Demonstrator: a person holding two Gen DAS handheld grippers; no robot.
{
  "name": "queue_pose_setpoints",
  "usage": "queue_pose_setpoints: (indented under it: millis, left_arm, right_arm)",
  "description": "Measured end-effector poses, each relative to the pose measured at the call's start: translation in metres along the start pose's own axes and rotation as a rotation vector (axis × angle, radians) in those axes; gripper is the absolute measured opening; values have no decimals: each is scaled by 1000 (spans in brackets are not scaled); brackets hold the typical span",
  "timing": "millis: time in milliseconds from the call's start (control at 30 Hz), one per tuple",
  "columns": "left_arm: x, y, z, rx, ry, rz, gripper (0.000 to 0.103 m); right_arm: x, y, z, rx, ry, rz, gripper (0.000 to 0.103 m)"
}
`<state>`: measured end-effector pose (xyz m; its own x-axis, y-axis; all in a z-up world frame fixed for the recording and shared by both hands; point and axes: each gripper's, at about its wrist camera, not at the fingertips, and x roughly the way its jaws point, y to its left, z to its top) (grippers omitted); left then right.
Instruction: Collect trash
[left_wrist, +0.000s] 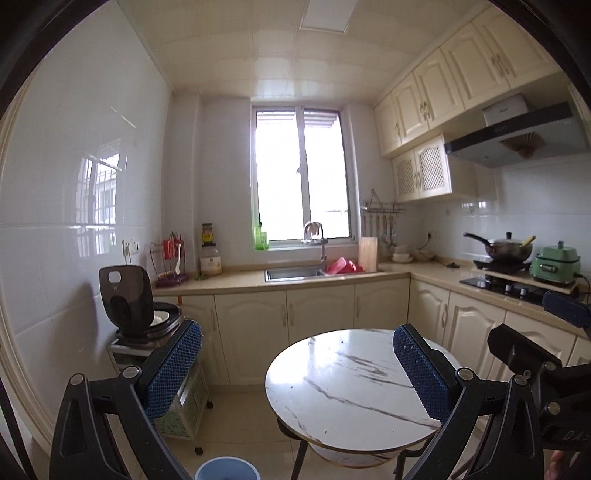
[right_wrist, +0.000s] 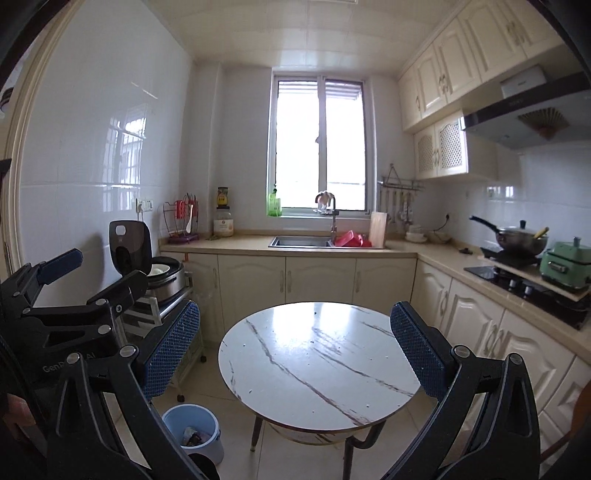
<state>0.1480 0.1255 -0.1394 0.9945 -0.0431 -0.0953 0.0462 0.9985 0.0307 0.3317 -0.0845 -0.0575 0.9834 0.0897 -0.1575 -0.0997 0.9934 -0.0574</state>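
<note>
We hold the left hand-held gripper (left_wrist: 297, 369) and right hand-held gripper (right_wrist: 295, 347) above the round marble table (right_wrist: 317, 369), both spread wide and empty. The blue bin (right_wrist: 195, 430), with trash inside, stands on the floor beside the table's left leg.

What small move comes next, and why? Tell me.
Probably stop: the round marble table shows only tiny specks, the blue bin already holds wrappers, and both the left tool and right tool are open, holding nothing.
</note>
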Motion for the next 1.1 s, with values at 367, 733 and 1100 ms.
queue_pose_setpoints:
  millis: [367, 733, 1100]
  left_arm:
    - [-12, 4, -47, 18, -47, -6, 102]
    - [-11, -10, -37, 22, -40, 4, 102]
    - [-8, -7, -21, 20, -34, 2, 102]
  right_arm:
    - [-34, 4, 7, 8, -67, -31, 103]
    - [-34, -4, 3, 31, -59, -49, 103]
    - [-33, -6, 2, 30, -52, -49, 103]
